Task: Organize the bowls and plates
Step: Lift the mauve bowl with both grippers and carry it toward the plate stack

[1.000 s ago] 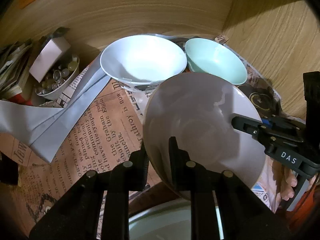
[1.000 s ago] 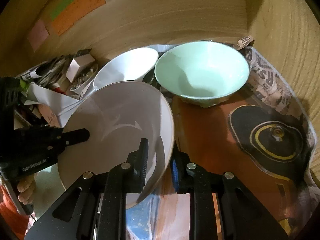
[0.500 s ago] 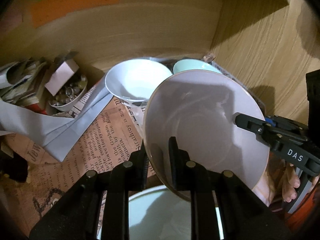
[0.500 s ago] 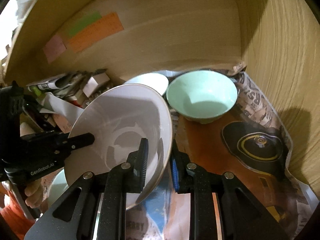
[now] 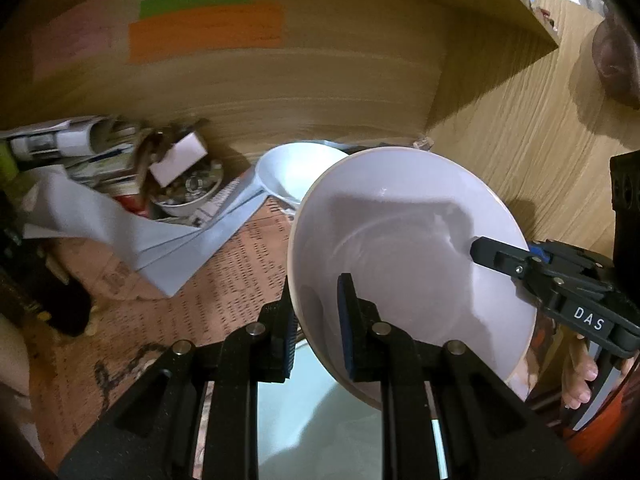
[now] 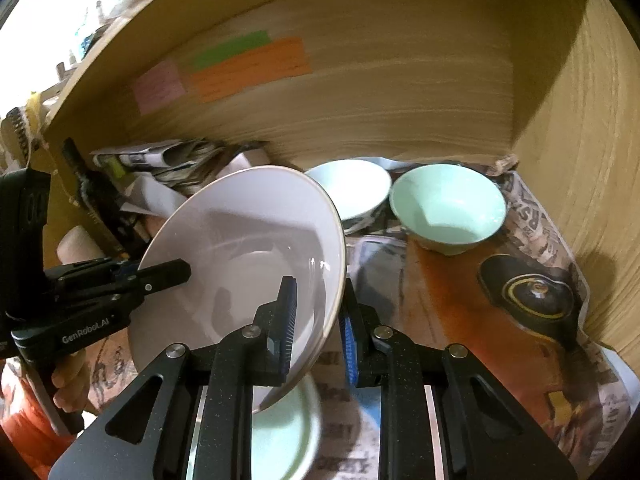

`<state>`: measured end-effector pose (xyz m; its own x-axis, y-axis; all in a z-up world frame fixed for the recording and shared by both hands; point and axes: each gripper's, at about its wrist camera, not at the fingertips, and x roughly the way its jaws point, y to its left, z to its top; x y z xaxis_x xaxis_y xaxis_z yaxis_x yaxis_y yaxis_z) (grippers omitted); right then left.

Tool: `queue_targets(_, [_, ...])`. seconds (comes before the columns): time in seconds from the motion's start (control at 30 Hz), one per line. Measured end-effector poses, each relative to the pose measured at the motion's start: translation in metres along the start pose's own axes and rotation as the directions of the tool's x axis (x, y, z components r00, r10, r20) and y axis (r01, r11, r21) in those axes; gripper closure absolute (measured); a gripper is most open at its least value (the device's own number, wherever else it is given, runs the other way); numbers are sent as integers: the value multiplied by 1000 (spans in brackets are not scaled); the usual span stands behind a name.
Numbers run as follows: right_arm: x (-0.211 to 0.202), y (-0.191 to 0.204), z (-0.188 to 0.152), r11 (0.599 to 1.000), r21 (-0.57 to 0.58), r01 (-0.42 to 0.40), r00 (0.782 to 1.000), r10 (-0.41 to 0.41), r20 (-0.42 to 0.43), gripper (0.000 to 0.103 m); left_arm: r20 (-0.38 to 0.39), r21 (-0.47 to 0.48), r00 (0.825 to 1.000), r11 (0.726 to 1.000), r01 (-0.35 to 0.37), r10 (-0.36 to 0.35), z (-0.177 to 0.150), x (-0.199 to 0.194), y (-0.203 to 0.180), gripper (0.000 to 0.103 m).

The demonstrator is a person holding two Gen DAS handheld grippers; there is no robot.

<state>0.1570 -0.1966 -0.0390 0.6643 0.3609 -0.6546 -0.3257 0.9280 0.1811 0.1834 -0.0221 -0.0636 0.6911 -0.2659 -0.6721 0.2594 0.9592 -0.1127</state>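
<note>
A large pale lilac bowl (image 5: 400,248) hangs tilted in the air, held from both sides. My left gripper (image 5: 316,300) is shut on its left rim, one pad inside and one outside. My right gripper (image 6: 318,292) is shut on the opposite rim of the same bowl (image 6: 240,252). Each gripper also shows in the other's view, the right gripper (image 5: 492,254) and the left gripper (image 6: 176,272). Directly under the held bowl lies a pale green dish (image 6: 284,432). At the back stand a white bowl (image 6: 348,188) and a mint bowl (image 6: 444,204); the left wrist view hides the mint one.
Newspaper (image 6: 532,232) lines a wooden cabinet floor with walls behind and to the right. On the left sit a small dish of glass bits (image 5: 188,196), a paper stack (image 5: 80,152), folded grey paper (image 5: 168,240) and a dark bottle (image 6: 100,200). Coloured notes (image 5: 204,32) are stuck on the back wall.
Both grippers have risen and drawn back from the back wall with the lilac bowl between them. The back bowls look smaller, and more of the green dish underneath shows.
</note>
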Motion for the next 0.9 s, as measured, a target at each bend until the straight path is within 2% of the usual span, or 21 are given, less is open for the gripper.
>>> queue_targets(0.43, [6,63,-22,995,-79,-65,998,62,-30,84,30,-76,998,995,-60,63,-45,-50,44,85])
queue_targets(0.9, [29,130,-39,976,-159,-149,985,133,-107,84,33,-191,988,972,-139,148,-102,-88,95,85])
